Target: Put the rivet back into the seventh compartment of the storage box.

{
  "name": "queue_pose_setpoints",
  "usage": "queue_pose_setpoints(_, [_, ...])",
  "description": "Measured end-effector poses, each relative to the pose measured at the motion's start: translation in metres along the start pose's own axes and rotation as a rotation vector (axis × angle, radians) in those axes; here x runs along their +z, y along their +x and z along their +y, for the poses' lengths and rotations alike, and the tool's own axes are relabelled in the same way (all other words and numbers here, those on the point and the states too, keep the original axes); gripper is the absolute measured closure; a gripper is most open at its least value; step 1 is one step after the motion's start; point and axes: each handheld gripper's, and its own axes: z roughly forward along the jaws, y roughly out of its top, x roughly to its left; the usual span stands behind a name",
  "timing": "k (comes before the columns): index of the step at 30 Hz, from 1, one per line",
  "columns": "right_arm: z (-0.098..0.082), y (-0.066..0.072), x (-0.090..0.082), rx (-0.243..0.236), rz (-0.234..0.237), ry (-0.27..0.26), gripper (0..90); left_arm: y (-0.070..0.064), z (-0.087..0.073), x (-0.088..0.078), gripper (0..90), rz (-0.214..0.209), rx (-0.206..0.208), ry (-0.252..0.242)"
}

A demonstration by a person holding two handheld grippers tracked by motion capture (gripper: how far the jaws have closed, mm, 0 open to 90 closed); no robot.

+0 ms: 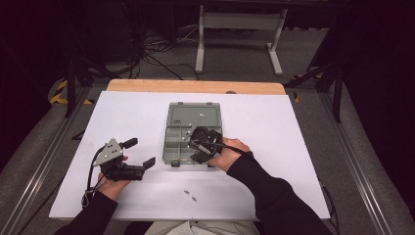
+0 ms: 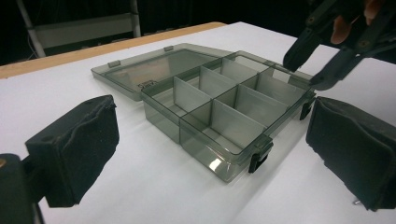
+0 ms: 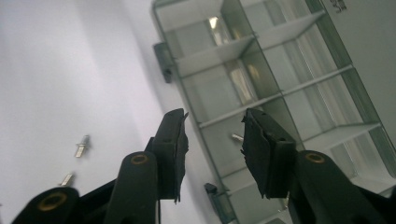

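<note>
Compartment box (image 1: 192, 132), lid open, sits mid-bench (image 1: 122, 112). Right gripper (image 3: 212, 140) over its near cell, jaws apart, nothing held; a screw (image 3: 236, 137) lies in that cell. Left gripper (image 1: 139, 152) released, idle. Two screws (image 3: 81, 145) remain on the bench: lift clear of the dividers, then pinch one at its shank.

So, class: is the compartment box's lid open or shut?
Open. The lid lies flat behind the compartment box, and its dividers are uncovered.
</note>
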Motion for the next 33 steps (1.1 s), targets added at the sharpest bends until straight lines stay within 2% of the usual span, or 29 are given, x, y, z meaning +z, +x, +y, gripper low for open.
queue_pose_setpoints(5, [0.001, 0.009, -0.006, -0.017, 0.033, -0.02, 53.6, 0.0, 0.0, 0.0, 3.0, -0.001, -0.006, -0.001])
queue_pose_setpoints(11, [0.002, 0.021, -0.01, -0.03, 0.08, -0.014, 50.8, 0.0, -0.001, 0.0, 3.0, 0.0, -0.007, -0.002])
queue_pose_setpoints(18, [0.003, 0.037, -0.011, -0.06, 0.106, -0.016, 49.3, 0.001, 0.0, 0.0, 3.0, -0.001, -0.004, -0.001])
queue_pose_setpoints(24, [0.001, 0.044, -0.012, -0.065, 0.13, -0.02, 48.1, 0.001, 0.0, -0.001, 3.0, -0.002, -0.004, -0.001])
queue_pose_setpoints(33, [-0.002, 0.05, -0.001, -0.063, 0.146, -0.01, 47.0, 0.001, 0.0, -0.001, 3.0, -0.002, -0.002, -0.002])
